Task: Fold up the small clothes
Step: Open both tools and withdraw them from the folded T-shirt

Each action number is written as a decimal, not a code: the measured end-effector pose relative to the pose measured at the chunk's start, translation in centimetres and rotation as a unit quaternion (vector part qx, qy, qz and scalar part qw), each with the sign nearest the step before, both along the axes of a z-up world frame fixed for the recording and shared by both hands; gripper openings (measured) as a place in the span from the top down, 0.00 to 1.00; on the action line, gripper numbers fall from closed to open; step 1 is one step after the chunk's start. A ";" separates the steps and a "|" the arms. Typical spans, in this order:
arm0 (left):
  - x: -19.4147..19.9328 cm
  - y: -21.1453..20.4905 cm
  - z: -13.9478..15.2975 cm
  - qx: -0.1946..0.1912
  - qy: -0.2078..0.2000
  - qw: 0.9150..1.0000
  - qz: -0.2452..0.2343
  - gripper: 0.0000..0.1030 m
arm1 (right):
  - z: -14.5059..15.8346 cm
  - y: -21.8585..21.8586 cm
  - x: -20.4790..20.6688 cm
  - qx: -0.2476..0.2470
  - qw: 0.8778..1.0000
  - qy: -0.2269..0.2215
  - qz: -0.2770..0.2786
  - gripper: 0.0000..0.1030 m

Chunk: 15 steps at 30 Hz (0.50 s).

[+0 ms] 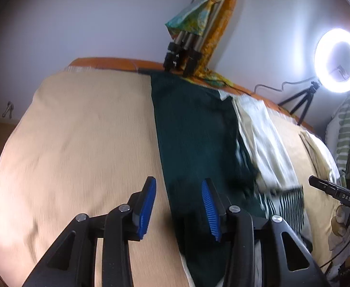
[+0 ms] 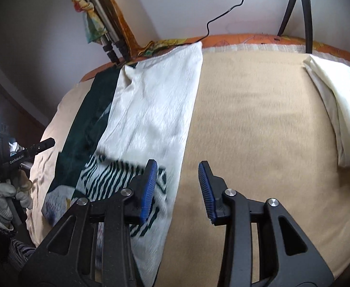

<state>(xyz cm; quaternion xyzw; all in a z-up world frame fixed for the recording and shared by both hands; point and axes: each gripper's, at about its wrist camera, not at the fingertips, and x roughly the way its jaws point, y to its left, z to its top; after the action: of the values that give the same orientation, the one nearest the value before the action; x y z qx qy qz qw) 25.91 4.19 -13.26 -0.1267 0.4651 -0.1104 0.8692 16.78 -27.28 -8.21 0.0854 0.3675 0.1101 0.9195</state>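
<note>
- Pale walls rise behind a bed spread with a beige woven blanket (image 2: 258,124), edged at its far side by an orange border.
- On the blanket lies a long dark green cloth (image 1: 194,131), stretched from the far edge toward the near one.
- Just beside the green cloth, partly over it, lies a white textured garment (image 2: 155,110) with a green-and-white striped panel (image 2: 112,174) at its near end.
- A folded cream cloth (image 2: 337,110) rests on the blanket well apart from the white garment, toward the far corner.
- The left gripper (image 1: 178,205) hovers over the green cloth's edge, its blue ribbed pads apart with nothing pinched.
- The right gripper (image 2: 177,186) hovers beside the white garment's edge, pads apart and empty.
- A lit ring lamp (image 1: 339,59) on a black tripod stands beyond the blanket's far edge.
- A gloved hand (image 2: 9,201) grips the left tool.
</note>
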 end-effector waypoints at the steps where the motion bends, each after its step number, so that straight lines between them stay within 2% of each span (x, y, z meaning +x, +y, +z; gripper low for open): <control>1: 0.8 0.2 -0.1 -0.004 0.000 1.000 0.002 0.59 | 0.2 -0.3 0.8 -0.002 1.000 0.000 0.003 0.63; 4: 3.8 1.0 -0.6 -0.008 0.000 1.000 0.011 0.56 | 0.9 -1.1 3.4 0.000 1.000 0.002 0.010 0.63; 7: 6.1 1.4 -0.9 -0.010 -0.002 1.000 0.019 0.49 | 1.5 -2.2 6.2 0.025 1.000 0.001 0.012 0.63; 15: 12.6 1.3 -2.1 -0.017 0.001 0.999 0.027 0.46 | 1.6 -3.7 13.7 0.069 0.998 0.009 0.007 0.63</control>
<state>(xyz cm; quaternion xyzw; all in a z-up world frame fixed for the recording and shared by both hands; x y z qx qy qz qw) 38.54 5.52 -15.39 -0.1539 0.4608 -0.0946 0.8689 30.52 -30.95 -6.64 0.1473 0.3683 0.1405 0.9072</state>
